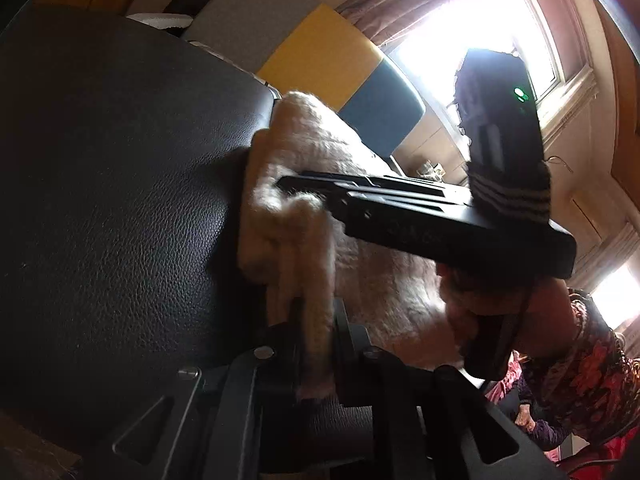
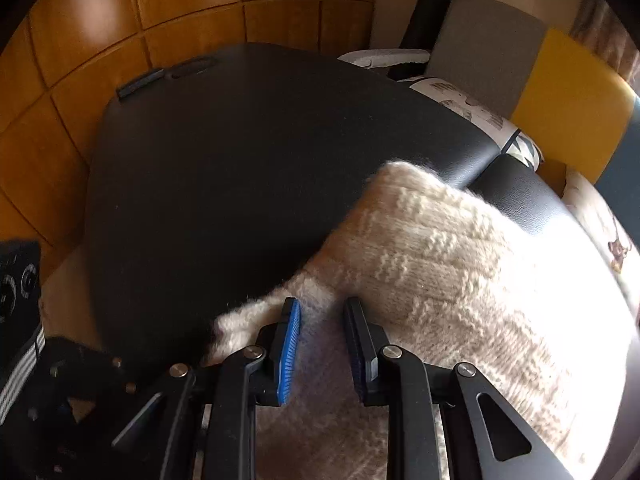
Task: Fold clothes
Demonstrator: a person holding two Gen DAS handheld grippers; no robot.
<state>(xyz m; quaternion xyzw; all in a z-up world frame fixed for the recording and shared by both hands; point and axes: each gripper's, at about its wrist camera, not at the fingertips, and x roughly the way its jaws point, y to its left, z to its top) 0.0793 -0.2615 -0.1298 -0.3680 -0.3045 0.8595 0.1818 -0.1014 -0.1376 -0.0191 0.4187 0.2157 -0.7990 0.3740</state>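
A cream knitted sweater (image 2: 460,264) lies bunched on a black leather-look table (image 2: 224,168), spread ahead and to the right of the right gripper (image 2: 320,344). That gripper's blue-ribbed pads (image 2: 290,350) stand apart, with a fold of the knit rising between them; from the right wrist view it cannot be told whether the pads press the wool or merely flank it.

In the left wrist view, the left gripper (image 1: 316,344) is clamped on a bunched edge of the same sweater (image 1: 304,208), the wool squeezed into a narrow strip between its fingers and trailing out behind them. Ahead of those fingers the sweater rises off the table (image 1: 112,184) in a thick wad. Crossing above and to the right of the fingers is the black body of the other gripper (image 1: 440,220), held by a hand in a dark striped cuff (image 1: 512,192). A floral-patterned sleeve (image 1: 592,372) shows lower right.

Beyond the table stand grey, yellow and blue panels (image 2: 560,100) and a bright window (image 1: 472,40); wooden wall panelling (image 2: 120,20) lies ahead and to the left of the right fingers.
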